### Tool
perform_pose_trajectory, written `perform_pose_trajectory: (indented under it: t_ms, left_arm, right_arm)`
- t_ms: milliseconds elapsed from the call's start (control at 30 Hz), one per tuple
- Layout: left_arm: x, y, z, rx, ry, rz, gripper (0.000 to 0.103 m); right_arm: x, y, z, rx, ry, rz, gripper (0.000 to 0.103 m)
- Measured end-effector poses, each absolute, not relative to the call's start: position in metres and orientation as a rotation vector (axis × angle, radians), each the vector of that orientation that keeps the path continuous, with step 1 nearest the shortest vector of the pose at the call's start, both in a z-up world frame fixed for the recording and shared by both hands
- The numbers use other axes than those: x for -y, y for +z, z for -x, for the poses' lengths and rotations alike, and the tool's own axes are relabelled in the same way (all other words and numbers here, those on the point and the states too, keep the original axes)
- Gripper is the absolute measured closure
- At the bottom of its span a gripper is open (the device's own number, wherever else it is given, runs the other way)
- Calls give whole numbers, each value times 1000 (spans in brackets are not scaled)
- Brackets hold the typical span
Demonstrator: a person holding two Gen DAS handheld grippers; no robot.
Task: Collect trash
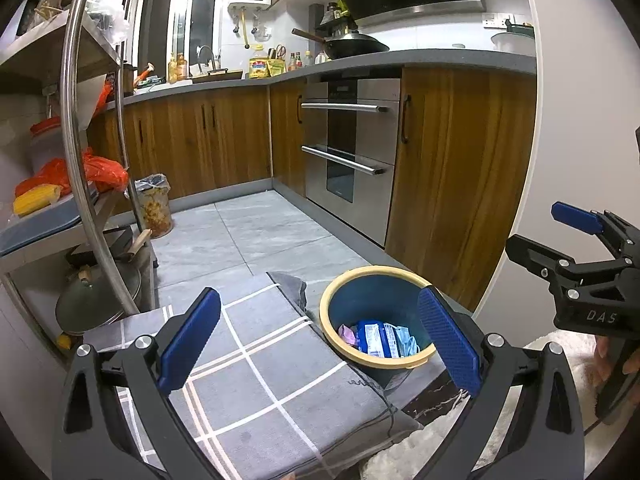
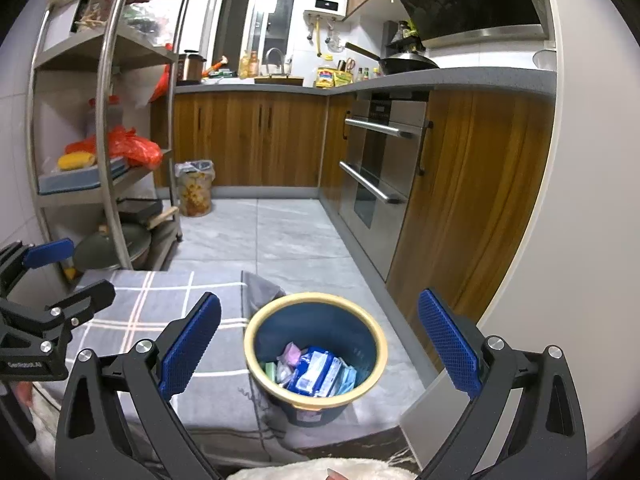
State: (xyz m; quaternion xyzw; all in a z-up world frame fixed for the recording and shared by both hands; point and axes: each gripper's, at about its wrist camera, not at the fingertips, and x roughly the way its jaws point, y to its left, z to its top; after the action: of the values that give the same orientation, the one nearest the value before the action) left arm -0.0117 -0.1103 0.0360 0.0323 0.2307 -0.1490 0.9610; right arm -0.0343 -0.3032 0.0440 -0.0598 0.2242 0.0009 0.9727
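Below right tool (image 2: 320, 340), trash-filled bin (image 2: 256, 344), between open jaws

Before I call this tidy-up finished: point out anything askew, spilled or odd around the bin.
Nothing is spilled: the wrappers lie inside the blue bin. One oddity: the grey checked mat has a corner folded up behind the bin. Both the left gripper and right gripper are open and empty.
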Motion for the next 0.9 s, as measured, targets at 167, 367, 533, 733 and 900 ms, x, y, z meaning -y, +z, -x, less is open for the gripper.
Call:
perform_pose_trajectory:
  t_ms: [167, 367, 533, 733, 900]
  left_arm:
    - [110, 37, 12, -470, -305, -67, 6]
    - [110, 36, 12, -471, -307, -65, 6]
    - [111, 36, 11, -473, -309, -66, 6]
    - [113, 35, 11, -479, -316, -72, 6]
    - [113, 34, 12, -480, -316, -71, 6]
  right_arm:
    - [304, 44, 35, -453, 2, 116, 5]
    - [305, 44, 34, -453, 3, 118, 5]
    - [305, 44, 35, -454, 4, 113, 5]
    - [305, 44, 36, -453, 4, 112, 5]
    - [305, 44, 36, -453, 3, 112, 5]
